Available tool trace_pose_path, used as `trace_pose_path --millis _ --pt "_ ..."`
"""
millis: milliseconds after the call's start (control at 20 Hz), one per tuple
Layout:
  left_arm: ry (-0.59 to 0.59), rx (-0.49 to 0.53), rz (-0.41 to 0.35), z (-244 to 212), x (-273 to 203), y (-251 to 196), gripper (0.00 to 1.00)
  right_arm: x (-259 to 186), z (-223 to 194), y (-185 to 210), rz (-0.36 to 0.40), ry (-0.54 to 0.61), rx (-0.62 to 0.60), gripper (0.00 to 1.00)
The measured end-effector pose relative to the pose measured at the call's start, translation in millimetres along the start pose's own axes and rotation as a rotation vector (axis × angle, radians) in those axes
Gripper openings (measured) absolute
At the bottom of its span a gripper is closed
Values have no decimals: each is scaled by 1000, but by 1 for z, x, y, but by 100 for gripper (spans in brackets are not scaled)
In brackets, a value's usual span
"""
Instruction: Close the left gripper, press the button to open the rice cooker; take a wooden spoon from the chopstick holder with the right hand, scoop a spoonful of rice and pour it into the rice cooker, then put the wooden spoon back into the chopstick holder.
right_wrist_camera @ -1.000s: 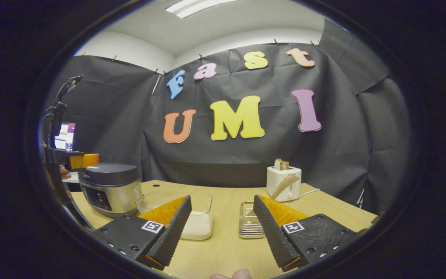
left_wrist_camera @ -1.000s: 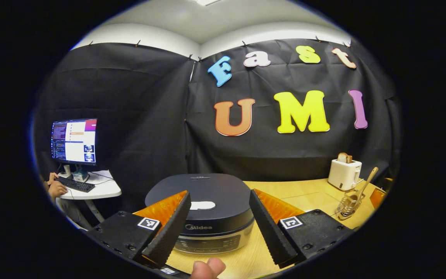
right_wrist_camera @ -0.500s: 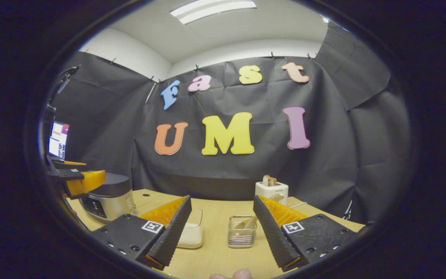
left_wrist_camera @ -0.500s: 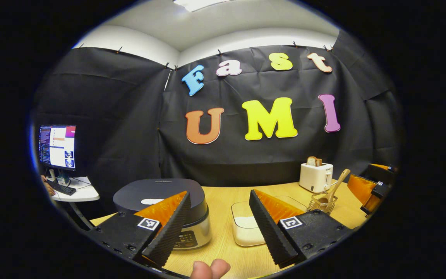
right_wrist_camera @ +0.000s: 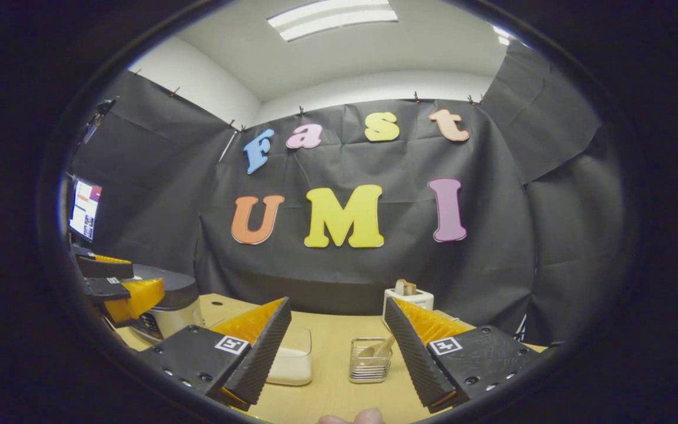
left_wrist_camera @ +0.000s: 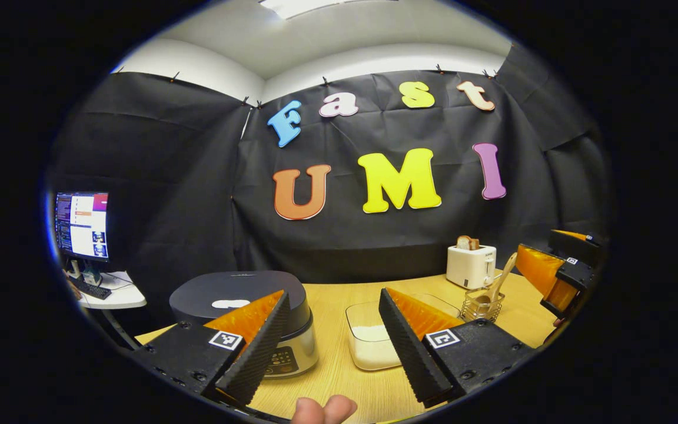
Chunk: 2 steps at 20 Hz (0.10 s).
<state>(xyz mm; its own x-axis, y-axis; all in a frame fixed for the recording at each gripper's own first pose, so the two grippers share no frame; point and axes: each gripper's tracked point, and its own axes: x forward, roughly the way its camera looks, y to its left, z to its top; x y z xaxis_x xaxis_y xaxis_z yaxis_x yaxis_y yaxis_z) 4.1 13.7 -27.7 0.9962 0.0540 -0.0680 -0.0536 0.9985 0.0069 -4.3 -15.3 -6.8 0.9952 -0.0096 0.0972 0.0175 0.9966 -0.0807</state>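
The black rice cooker point(left_wrist_camera: 239, 294) stands lid-down on the wooden table, its white button point(left_wrist_camera: 230, 304) on top. My left gripper point(left_wrist_camera: 333, 347) hovers open in front of it, left finger overlapping the cooker. Right of it stand a clear container of rice point(left_wrist_camera: 374, 344) and a wire chopstick holder point(left_wrist_camera: 483, 306) with the wooden spoon point(left_wrist_camera: 501, 277) leaning in it. In the right gripper view my right gripper point(right_wrist_camera: 336, 353) is open and empty, well back from the chopstick holder point(right_wrist_camera: 369, 360) and the rice container point(right_wrist_camera: 292, 359). The rice cooker point(right_wrist_camera: 168, 300) sits far left behind the left gripper point(right_wrist_camera: 121, 288).
A white toaster point(left_wrist_camera: 469, 265) with bread stands at the back of the table point(left_wrist_camera: 327, 300), behind the holder. The right gripper point(left_wrist_camera: 557, 277) hangs at the table's right end. A monitor point(left_wrist_camera: 82, 225) sits on a small white side table point(left_wrist_camera: 112, 297) at left.
My left gripper swung right and drew back from the cooker, which shifted to the view's left. My right gripper backed away and tilted up, so the holder looks smaller. Both stayed open.
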Motion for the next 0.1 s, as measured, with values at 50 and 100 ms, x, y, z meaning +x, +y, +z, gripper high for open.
trace_pose_path --millis 50,100 --pt "-3 13 7 1 -1 3 97 0 0 4 4 3 2 95" --pt "-2 21 5 2 -2 3 96 -1 1 7 9 5 5 95"
